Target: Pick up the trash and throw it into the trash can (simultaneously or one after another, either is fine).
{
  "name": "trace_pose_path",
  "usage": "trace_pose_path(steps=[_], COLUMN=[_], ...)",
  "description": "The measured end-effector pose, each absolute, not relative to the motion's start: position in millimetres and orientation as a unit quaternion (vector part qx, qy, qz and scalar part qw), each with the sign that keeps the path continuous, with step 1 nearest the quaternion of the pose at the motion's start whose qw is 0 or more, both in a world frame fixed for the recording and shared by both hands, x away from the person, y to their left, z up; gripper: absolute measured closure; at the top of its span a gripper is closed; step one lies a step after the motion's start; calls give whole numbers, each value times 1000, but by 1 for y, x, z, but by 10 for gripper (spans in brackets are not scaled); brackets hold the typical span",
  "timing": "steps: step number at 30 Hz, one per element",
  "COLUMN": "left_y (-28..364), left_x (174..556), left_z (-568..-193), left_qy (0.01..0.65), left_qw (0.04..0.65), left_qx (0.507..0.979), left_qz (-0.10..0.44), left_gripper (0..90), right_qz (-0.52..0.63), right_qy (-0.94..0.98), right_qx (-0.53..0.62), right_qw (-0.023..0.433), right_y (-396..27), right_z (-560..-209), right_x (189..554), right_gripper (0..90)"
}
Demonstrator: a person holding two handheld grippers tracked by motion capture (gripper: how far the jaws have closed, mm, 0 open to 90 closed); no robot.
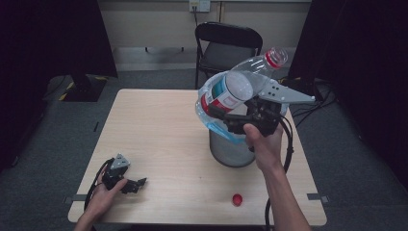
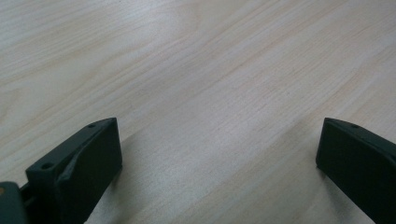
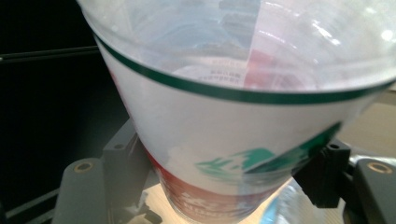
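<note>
Right gripper (image 1: 231,118) is clamping one clear plastic bottle (image 1: 235,91), holding it just above one grey bin (image 1: 231,154). Left gripper (image 1: 137,184) is sitting on the table (image 1: 154,134), jaws apart, with one red cap (image 1: 236,199) lying well off to its right.

You hold a clear, glossy plastic bottle (image 1: 240,91) with a smooth printed label. Your table (image 1: 159,139) is pale wood-grain laminate, matt. The bin (image 1: 231,154) looks like dull grey metal. A small red cap (image 1: 237,199) looks plastic.
</note>
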State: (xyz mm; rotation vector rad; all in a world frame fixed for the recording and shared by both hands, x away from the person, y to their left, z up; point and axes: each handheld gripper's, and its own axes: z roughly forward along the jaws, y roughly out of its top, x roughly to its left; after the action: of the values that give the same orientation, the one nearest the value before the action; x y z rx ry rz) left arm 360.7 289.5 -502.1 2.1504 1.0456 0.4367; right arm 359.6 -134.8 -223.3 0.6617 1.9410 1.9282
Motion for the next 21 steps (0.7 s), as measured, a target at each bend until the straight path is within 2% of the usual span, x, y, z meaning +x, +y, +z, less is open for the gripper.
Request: trace_pose_path(steps=[12, 21], left_y=[289, 289], left_x=[361, 361], left_z=[-502, -502], left_qy=[403, 403], left_qw=[348, 348], left_qx=[829, 829], left_qz=[169, 169], left_gripper=[0, 0], right_qz=[658, 608], right_qy=[681, 694], right_qx=[272, 323], right_qw=[173, 209], right_y=[-147, -155], right_z=[-226, -228], right_x=[375, 391], right_gripper=[291, 288])
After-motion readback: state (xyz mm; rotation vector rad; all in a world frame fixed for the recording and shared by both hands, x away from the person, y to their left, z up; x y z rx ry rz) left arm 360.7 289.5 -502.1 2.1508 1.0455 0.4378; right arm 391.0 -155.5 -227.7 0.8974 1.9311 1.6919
